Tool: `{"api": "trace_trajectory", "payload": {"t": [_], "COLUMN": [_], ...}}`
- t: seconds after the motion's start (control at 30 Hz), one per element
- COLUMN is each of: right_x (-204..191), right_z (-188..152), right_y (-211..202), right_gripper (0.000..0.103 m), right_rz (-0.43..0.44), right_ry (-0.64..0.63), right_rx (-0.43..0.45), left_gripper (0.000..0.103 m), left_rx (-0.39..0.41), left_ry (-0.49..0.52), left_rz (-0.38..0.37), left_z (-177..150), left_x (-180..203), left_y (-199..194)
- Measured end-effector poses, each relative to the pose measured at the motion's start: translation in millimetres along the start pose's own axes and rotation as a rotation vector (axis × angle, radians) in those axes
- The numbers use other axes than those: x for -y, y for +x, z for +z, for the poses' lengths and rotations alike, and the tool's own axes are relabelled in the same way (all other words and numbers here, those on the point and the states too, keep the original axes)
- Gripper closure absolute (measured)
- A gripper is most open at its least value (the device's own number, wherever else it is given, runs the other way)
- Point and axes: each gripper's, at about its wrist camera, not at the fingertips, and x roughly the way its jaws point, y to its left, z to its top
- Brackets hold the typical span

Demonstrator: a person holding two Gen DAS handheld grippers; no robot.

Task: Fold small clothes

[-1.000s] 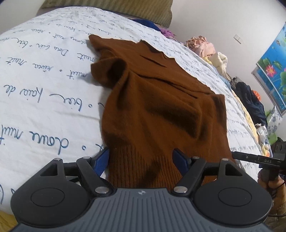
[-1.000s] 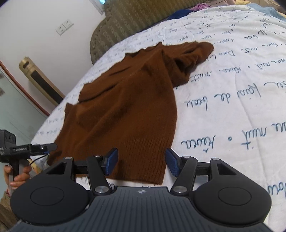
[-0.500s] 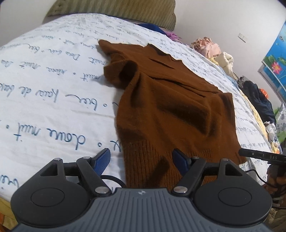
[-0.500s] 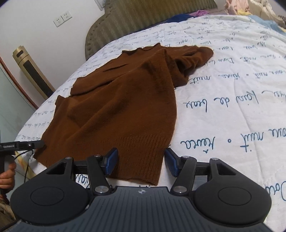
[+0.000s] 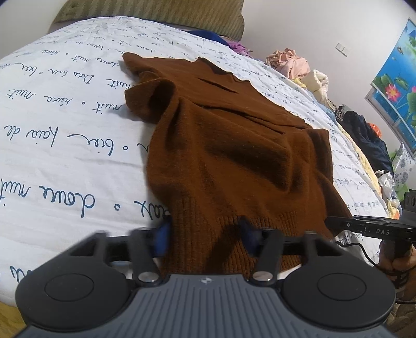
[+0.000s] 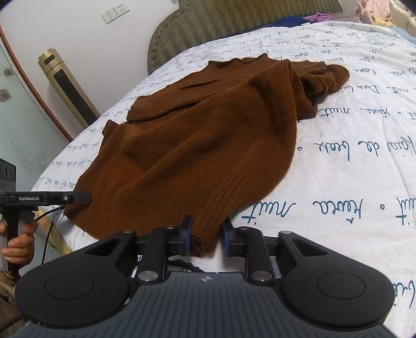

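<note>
A brown knit sweater (image 5: 234, 145) lies spread on a white bed cover (image 5: 52, 156) printed with blue script; it also shows in the right wrist view (image 6: 202, 135). My left gripper (image 5: 205, 234) straddles one corner of the ribbed hem, jaws partly closed with the knit between the blue pads, a gap still showing. My right gripper (image 6: 206, 238) has its jaws narrowed around the other hem corner, pads close to the fabric. One sleeve is bunched at the far side (image 6: 319, 78).
The bed's padded headboard (image 6: 234, 23) is at the far end. Piles of clothes (image 5: 288, 62) lie along the bed's far side. A tall gold-coloured unit (image 6: 67, 85) stands by the wall. The bed edge runs just below both grippers.
Both grippers moved forward onto the sweater's hem and their jaws narrowed around its two corners; the right closed more than the left.
</note>
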Motion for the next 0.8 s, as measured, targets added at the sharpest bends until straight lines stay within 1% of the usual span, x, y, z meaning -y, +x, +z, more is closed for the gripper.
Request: {"api": "trace_trajectory", "payload": {"t": [0.03,0.07,0.13,0.23,0.37,0.63,0.73,0.8], "right_x": [1.1,2.1,2.2,1.3,-0.1,-6.0,-8.2,-7.3], "right_z": [-0.2,-0.3,1.2,6.9,16.8,25.1,25.7,26.4], "right_y": [-0.9,-1.9,-5.5,-17.9,-43.7,-94.9,-102.2,-100.6], "right_gripper": [0.085,0.086,0.087,0.087,0.087,0.087,0.087,0.087], "right_rz": [0.007,0.011,0.024,0.078,0.158,0.259,0.278,0.276], "right_ry": [0.007,0.012,0.019,0.019,0.004,-0.064,-0.076,-0.064], "right_rx": [0.003,0.009,0.025,0.061,0.116,0.194,0.203,0.201], "left_gripper": [0.083,0.090,0.092,0.092,0.093,0.093,0.093,0.092], "left_rx": [-0.012,-0.022,-0.015,0.019,0.073,0.152,0.160,0.147], "left_ry": [-0.013,-0.027,-0.035,-0.008,0.022,0.092,0.096,0.080], "left_rz": [-0.008,-0.021,-0.022,-0.024,-0.071,-0.168,-0.165,-0.151], "left_z": [0.4,0.5,0.9,2.6,9.2,13.2,15.5,18.1], "left_x": [-1.8,-3.3,-3.0,3.8,13.4,28.9,30.9,29.2], "left_y": [1.5,2.7,0.7,-10.4,-34.2,-86.6,-88.9,-83.2]}}
